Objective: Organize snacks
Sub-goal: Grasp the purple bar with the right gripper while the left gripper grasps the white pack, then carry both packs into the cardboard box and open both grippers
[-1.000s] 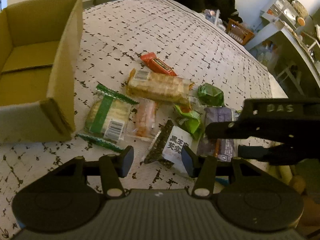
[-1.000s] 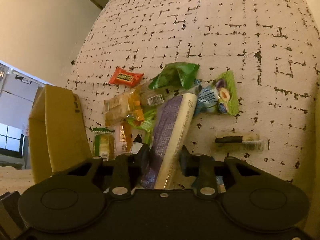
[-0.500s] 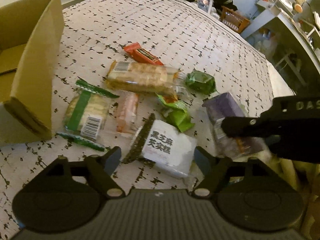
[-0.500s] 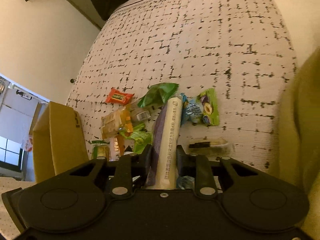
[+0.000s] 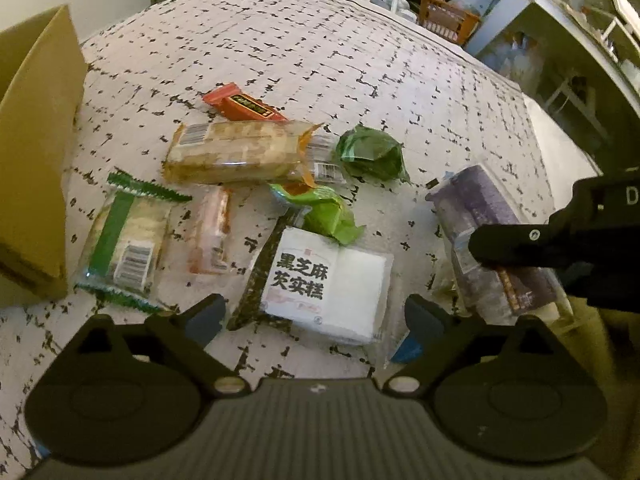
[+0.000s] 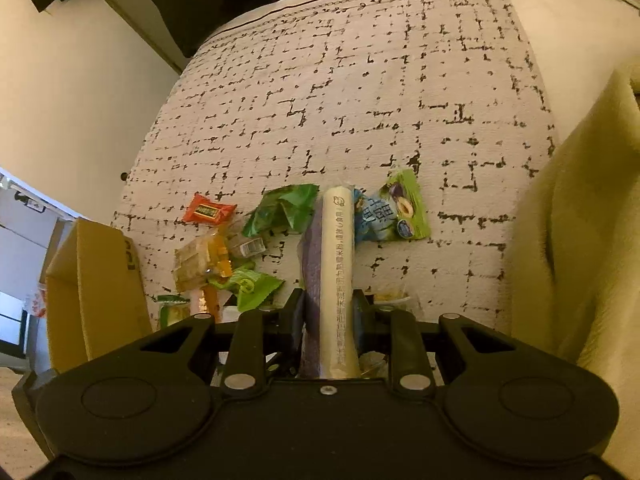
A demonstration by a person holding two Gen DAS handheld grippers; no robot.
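Observation:
Several snack packs lie on a white patterned cloth [image 5: 320,52]. My left gripper [image 5: 314,314] is open, its jaws on either side of a white pack with black characters [image 5: 324,280]. My right gripper [image 6: 328,312] is shut on a long purple pack [image 6: 332,264] and holds it off the cloth; the pack also shows at the right of the left wrist view [image 5: 492,232]. Around them lie a long cracker pack [image 5: 236,152], a red bar [image 5: 240,106], a green-striped pack [image 5: 126,236], a dark green wrapper [image 5: 372,154] and a light green wrapper [image 5: 328,212].
An open cardboard box [image 5: 36,140] stands at the left, also seen in the right wrist view [image 6: 96,292]. A plum candy bag [image 6: 394,210] lies right of the purple pack. A yellow-green cushion [image 6: 580,248] rises on the right. Shelves [image 5: 560,40] stand beyond the cloth.
My left gripper has opened wide and moved in over the white pack. My right gripper has lifted the purple pack and drawn it back to the right.

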